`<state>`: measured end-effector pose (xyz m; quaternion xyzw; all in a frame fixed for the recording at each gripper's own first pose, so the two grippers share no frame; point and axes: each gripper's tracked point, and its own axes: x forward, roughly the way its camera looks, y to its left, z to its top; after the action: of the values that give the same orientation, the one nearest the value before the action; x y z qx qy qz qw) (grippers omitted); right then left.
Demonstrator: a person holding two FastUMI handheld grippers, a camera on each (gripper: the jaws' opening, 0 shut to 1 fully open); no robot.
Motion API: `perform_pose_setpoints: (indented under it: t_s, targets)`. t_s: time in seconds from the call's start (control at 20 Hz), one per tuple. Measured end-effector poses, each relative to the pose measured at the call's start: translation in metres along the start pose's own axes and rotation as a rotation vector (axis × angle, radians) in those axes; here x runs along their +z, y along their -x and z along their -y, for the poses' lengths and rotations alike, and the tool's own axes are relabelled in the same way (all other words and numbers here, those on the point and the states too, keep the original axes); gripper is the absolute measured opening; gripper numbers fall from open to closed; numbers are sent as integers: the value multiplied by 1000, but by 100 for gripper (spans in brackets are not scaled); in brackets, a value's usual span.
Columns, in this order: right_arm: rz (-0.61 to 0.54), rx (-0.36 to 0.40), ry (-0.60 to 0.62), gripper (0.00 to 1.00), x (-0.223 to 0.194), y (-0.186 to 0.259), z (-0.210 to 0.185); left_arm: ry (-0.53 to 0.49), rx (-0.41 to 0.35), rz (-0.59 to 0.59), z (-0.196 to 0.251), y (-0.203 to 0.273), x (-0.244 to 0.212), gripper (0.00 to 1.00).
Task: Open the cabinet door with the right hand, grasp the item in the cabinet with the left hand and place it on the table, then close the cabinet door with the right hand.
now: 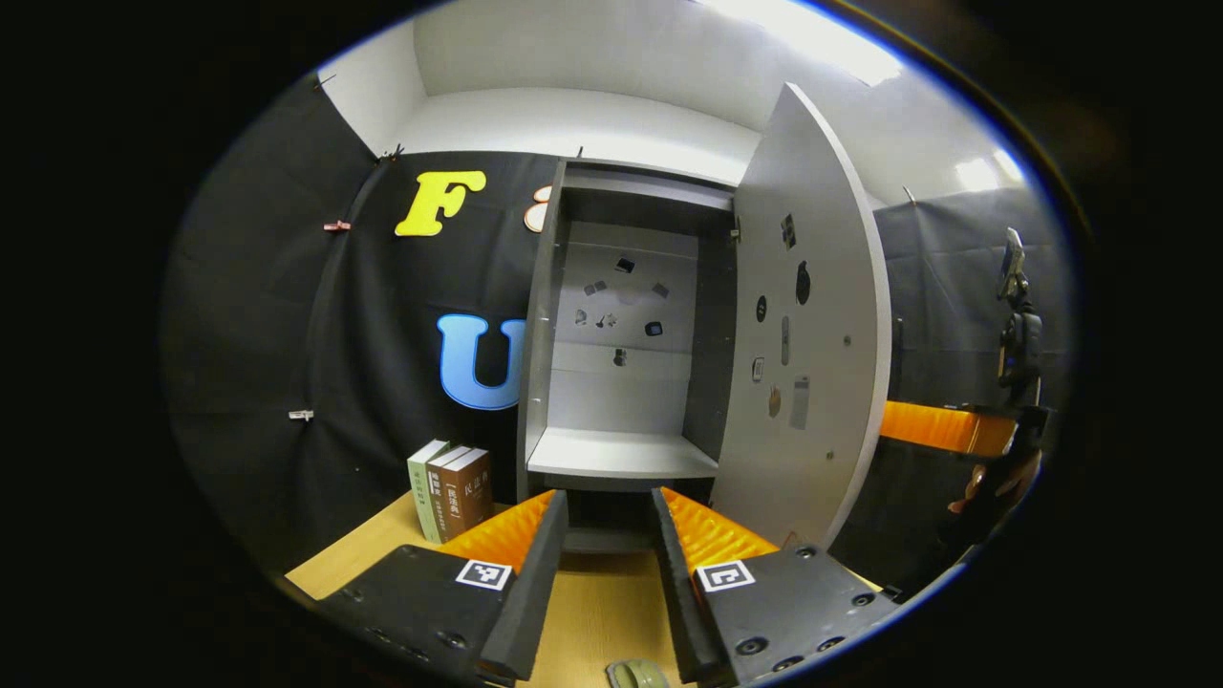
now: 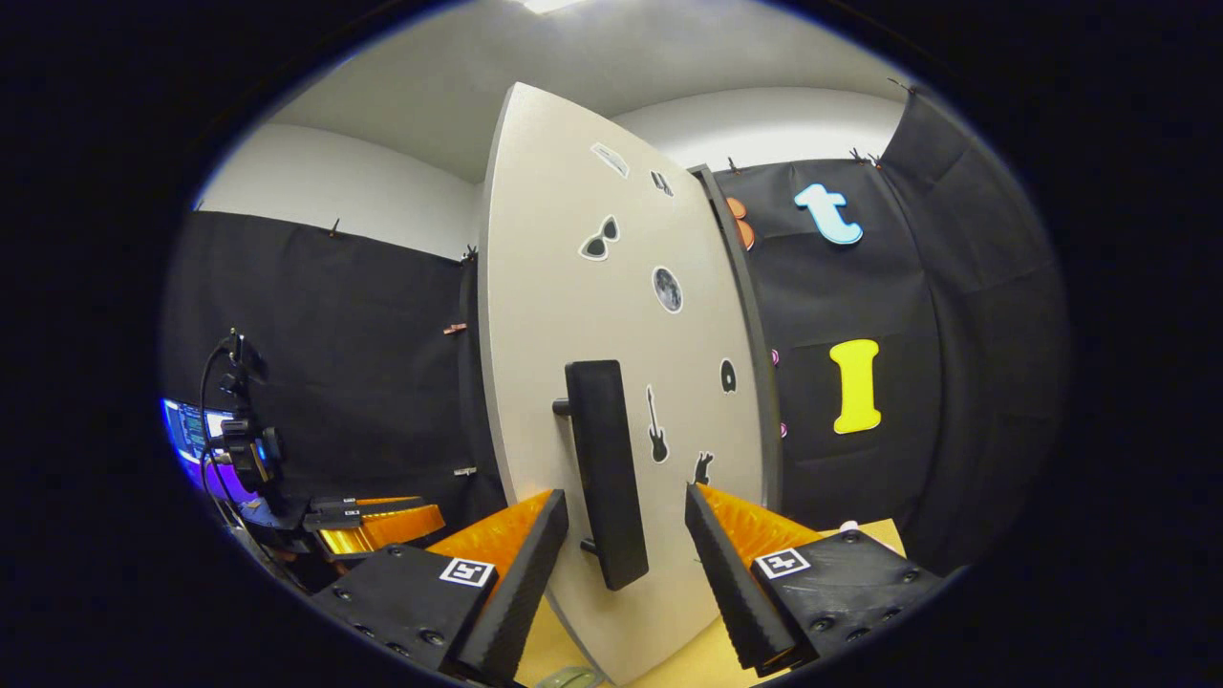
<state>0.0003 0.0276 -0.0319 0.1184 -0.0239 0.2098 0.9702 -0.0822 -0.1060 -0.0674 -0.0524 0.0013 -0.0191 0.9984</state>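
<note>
My left claw (image 1: 609, 554) is let go, with its two fingers spread wide and nothing between them. It hangs low over the wooden table (image 1: 597, 612). Right at the bottom, between the fingers, a small greenish thing (image 1: 637, 675) lies on the table. I cannot tell what it is.

A bit farther on stands the grey cabinet (image 1: 538, 334). Its inside shelf (image 1: 623, 453) is bare. Little stickers are stuck on its back wall. The cabinet door (image 1: 807, 325) is swung wide open to the right. Three books (image 1: 451, 489) stand upright on the table just left of the cabinet, against the black cloth wall.

Far off to the right I see the other claw (image 1: 941, 427), poking out from behind the door's edge, with a hand (image 1: 975, 492) below it.

My right claw (image 2: 626, 535) is also let go and spread wide. The door's black handle (image 2: 606, 473) sits between the two fingers, but the fingers do not touch it. The door's front has stickers on it. Far to the left, past the door, the left claw (image 2: 377, 526) shows.
</note>
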Motion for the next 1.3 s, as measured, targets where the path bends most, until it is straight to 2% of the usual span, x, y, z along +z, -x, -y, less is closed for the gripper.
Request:
perform_pose_setpoints:
  t_s: [0.4, 0.6, 0.7, 0.85, 0.95, 1.1, 1.3]
  targets:
    - [-2, -108, 3, 84, -39, -81, -66, -89, -71, -3, -109, -34, 19, 56]
    - [13, -206, 91, 84, -43, -86, -71, -101, -103, -4, -134, -40, 27, 56]
    - [7, -262, 126, 84, -46, -78, -58, -86, -122, 2, -135, -43, 31, 56]
    - [-11, -394, 234, 84, -47, -56, -32, -70, -132, 0, -125, -51, 32, 56]
    - [-28, -446, 279, 84, -47, -45, -16, -63, -128, -8, -113, -55, 30, 56]
    - [-33, -452, 286, 86, -42, -40, -1, -17, -123, -19, -89, -63, 24, 56]
    - [-8, -453, 307, 86, -31, -38, 17, -85, -109, 11, -70, -70, 33, 55]
